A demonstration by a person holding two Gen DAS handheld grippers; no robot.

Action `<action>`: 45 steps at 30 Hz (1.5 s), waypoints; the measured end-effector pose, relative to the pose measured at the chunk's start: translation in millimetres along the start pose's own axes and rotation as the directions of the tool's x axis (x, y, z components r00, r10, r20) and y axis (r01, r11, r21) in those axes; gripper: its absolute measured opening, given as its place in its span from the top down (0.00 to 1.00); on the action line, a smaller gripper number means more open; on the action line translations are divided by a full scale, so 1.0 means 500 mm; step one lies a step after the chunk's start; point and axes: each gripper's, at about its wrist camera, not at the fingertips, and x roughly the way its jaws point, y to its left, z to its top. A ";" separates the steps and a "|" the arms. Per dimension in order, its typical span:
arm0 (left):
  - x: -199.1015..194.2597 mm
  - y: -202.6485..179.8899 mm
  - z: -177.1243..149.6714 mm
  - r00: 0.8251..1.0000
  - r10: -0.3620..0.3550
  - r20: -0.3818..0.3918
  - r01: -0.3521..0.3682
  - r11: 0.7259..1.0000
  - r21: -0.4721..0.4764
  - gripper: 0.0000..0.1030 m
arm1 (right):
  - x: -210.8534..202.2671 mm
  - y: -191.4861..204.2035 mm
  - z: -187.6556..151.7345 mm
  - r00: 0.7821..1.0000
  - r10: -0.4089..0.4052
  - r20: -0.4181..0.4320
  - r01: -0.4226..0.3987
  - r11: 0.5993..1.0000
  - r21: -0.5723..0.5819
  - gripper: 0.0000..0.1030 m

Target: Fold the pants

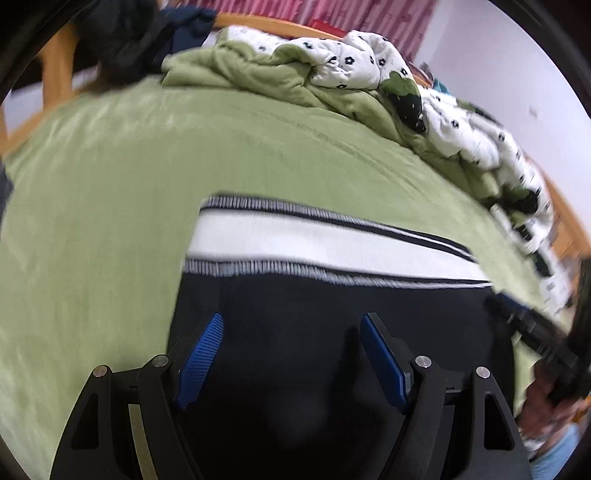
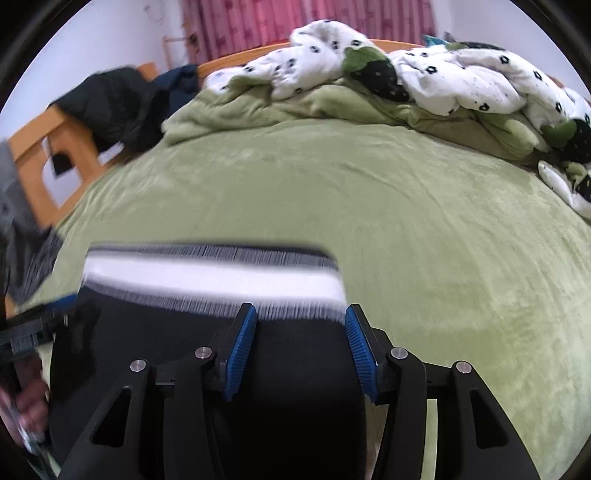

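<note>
So you've got the dark navy pants with the white, black-striped waistband (image 1: 332, 243) lying flat on the fuzzy green bedspread (image 1: 110, 192), waistband end pointing away from you toward the far side of the bed. Both views are a bit motion-blurred, fwiw.

Your left gripper (image 1: 291, 325) hangs over the dark fabric just short of the waistband, its 2 blue-padded jaws spread wide with nothing pinched between them (just cloth underneath). Your right gripper (image 2: 301, 317) sits at the waistband's right corner, jaws parted about halfway. The dark cloth runs between the pads there, but they aren't pressing on it as far as I can see.

Up at the far edge there's a rumpled white quilt with black flower print (image 2: 461, 81) bunched on a green blanket, dark clothes (image 2: 122, 103) draped over the orange wooden bed frame (image 2: 33, 162), and pink curtains (image 2: 295, 22) behind.
</note>
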 end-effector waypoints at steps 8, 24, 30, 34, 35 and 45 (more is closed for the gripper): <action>-0.052 -0.080 -0.138 0.992 0.122 -0.023 -0.112 0.962 0.251 0.27 | -0.103 0.010 -0.127 0.999 -0.036 -0.035 0.032 0.993 -0.110 0.51; -0.196 0.020 -0.293 0.987 0.136 -0.082 -0.113 0.964 0.243 0.26 | -0.235 0.046 -0.258 0.998 -0.032 -0.048 0.029 0.998 -0.061 0.52; -0.195 0.031 -0.354 0.947 0.321 0.017 -0.303 0.874 0.381 0.25 | -0.239 0.031 -0.255 0.999 -0.027 -0.044 0.025 0.999 -0.043 0.52; -0.215 0.044 -0.357 0.958 0.281 0.052 -0.281 0.889 0.361 0.28 | -0.245 0.032 -0.248 1.000 -0.012 -0.026 0.011 0.999 -0.031 0.52; -0.216 0.042 -0.357 0.960 0.276 0.057 -0.277 0.889 0.363 0.28 | -0.244 0.032 -0.246 1.000 -0.009 -0.024 0.009 0.999 -0.031 0.52; -0.170 -0.011 -0.342 0.949 0.288 0.127 -0.315 0.856 0.409 0.67 | -0.228 0.053 -0.250 0.999 -0.019 -0.039 0.016 0.996 -0.082 0.52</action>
